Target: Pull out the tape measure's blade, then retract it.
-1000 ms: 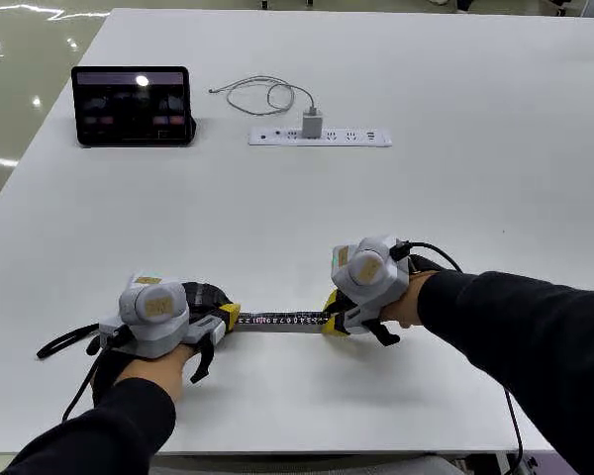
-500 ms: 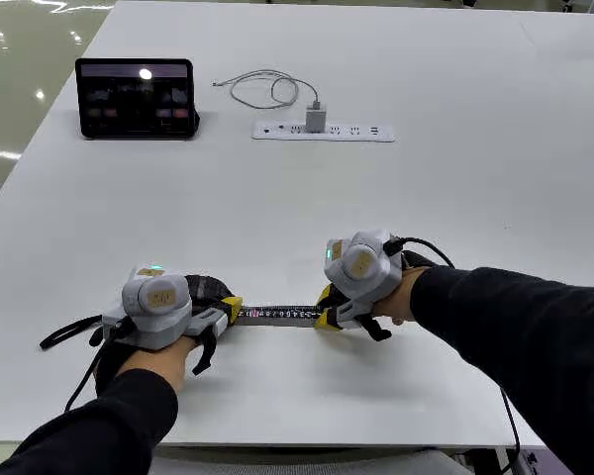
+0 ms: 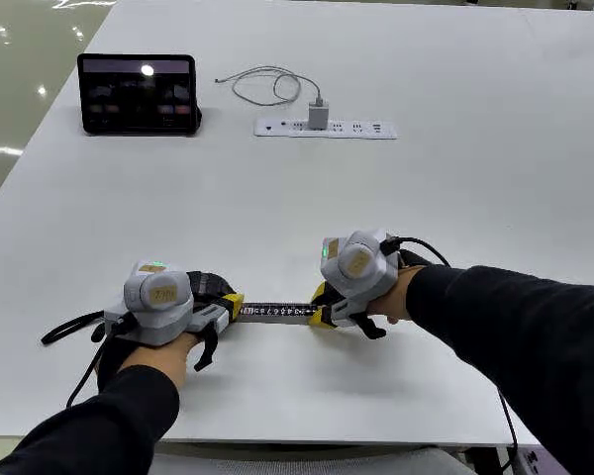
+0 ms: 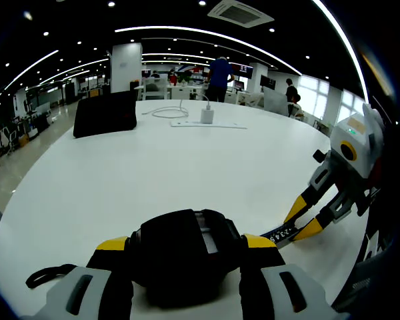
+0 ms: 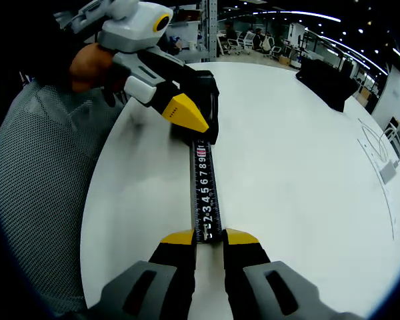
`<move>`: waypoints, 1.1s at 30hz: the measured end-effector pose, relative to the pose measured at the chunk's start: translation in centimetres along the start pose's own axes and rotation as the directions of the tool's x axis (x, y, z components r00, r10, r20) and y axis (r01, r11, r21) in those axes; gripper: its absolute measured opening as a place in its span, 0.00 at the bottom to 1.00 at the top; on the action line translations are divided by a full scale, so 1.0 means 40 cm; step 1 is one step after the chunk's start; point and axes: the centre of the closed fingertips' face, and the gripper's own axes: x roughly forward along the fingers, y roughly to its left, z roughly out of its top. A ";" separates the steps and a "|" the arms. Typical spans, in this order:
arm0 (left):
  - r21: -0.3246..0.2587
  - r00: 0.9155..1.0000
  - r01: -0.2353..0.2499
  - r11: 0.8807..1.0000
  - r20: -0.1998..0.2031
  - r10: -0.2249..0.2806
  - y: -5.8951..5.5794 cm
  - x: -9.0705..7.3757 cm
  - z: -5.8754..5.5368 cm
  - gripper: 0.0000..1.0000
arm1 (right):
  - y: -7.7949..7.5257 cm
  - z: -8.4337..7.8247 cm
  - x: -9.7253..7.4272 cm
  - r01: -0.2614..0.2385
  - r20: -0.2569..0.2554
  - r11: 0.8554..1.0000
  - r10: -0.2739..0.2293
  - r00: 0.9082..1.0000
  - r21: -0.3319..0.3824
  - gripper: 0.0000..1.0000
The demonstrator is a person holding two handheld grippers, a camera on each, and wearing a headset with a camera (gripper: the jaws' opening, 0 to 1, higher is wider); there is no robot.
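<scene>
Tape measure case is clamped in your left gripper. Your right gripper view shows blade numerals clearly; your right gripper pinches its tip.

L claw at btm of view, yellow tips either side of black tape measure case, clamped on it. Short bit of blade runs right to R claw, yellow tips closed on its end. White worktop; far side: dark tablet, power strip w/ charger, coiled cable.
</scene>
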 end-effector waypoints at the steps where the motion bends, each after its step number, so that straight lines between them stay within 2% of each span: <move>1: 0.000 1.000 0.000 1.000 0.000 0.000 0.000 0.000 0.000 0.61 | 0.002 0.001 0.000 0.000 -0.001 1.000 0.000 1.000 0.000 0.11; 8: -0.004 1.000 0.000 1.000 -0.003 0.000 0.001 0.001 0.000 0.61 | 0.003 0.011 0.003 0.008 0.006 1.000 -0.008 1.000 0.021 0.11; 14: -0.005 1.000 -0.001 1.000 -0.002 0.001 0.001 0.001 0.000 0.61 | 0.005 0.018 0.009 0.006 0.008 1.000 -0.006 1.000 0.014 0.11; 20: -0.008 1.000 -0.001 1.000 -0.001 0.001 0.001 0.002 0.000 0.61 | 0.006 0.038 0.017 0.015 0.035 1.000 -0.015 0.999 0.019 0.11; 33: -0.006 1.000 0.001 1.000 0.004 -0.001 0.002 0.002 0.000 0.61 | 0.015 0.054 0.026 0.005 0.043 1.000 -0.005 0.999 0.005 0.11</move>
